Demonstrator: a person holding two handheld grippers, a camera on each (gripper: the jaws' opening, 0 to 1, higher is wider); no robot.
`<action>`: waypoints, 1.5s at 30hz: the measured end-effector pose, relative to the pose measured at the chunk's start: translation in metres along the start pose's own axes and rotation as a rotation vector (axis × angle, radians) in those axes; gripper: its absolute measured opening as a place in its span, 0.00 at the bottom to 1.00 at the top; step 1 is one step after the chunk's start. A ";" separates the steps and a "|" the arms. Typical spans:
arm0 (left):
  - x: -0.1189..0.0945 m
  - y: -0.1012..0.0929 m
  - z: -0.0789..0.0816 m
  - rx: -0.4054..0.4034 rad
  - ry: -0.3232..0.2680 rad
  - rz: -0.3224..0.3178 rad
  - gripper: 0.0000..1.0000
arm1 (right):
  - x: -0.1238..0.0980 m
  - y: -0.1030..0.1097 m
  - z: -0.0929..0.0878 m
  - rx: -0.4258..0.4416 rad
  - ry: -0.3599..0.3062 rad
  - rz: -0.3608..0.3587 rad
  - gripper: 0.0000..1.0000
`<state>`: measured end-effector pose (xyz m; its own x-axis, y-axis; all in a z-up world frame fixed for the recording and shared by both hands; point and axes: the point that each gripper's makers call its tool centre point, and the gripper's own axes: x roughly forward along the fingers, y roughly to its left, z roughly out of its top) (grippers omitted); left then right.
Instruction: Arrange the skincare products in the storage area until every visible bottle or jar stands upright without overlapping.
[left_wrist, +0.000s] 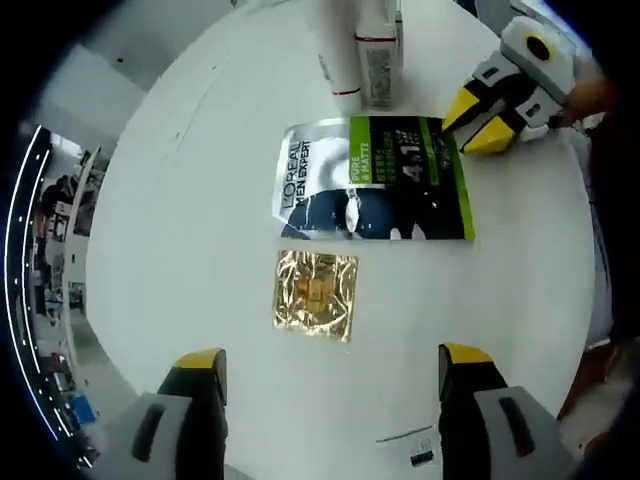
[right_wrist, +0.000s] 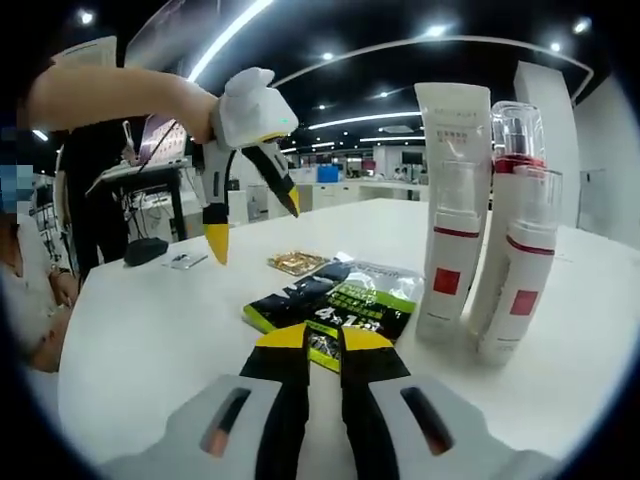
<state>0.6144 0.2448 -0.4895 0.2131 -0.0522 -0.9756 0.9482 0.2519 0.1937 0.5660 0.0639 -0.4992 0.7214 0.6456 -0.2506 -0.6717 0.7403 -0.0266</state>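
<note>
while both grippers are free of any load, the work reads as between placements, judged from the layout alone. left gripper (left_wrist: 331, 385) hangs over the counter (left_wrist: 180, 200), jaws spread wide, nothing between them. right gripper (right_wrist: 322, 345) sits low at the near edge of the green pack (right_wrist: 335, 300), jaws pressed nearly together on nothing, tips just beside the pack.

near: gold sachet (left_wrist: 316, 293) lies flat, apart from the pack. the pack lies flat beyond it, no overlap seen.

far: tube (right_wrist: 452, 210) and two pump bottles (right_wrist: 520, 240) stand upright, close together, possibly touching; base contact cannot be told.

judgement: bottles already upright; the remaining question is the two flat packets. next move likely calls for lifting the pack by one edge, which needs the right jaws reopened first.

obstruction: the standing bottles are close behind the pack; a sweep could topple them. a small label (left_wrist: 420, 450) lies near the left jaws.
</note>
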 end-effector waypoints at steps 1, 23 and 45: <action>-0.006 -0.003 -0.019 -0.038 0.018 -0.010 0.91 | 0.000 0.000 0.000 0.001 -0.001 -0.001 0.10; 0.015 -0.061 -0.119 -0.207 0.069 -0.143 0.69 | 0.000 0.001 -0.001 0.020 0.006 0.005 0.10; 0.011 -0.066 -0.112 -0.235 0.125 -0.171 0.40 | 0.002 0.004 -0.005 0.005 0.028 0.019 0.09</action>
<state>0.5278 0.3357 -0.5245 0.0110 0.0024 -0.9999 0.8843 0.4668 0.0108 0.5642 0.0672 -0.5045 0.7033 0.6544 -0.2778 -0.6846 0.7287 -0.0166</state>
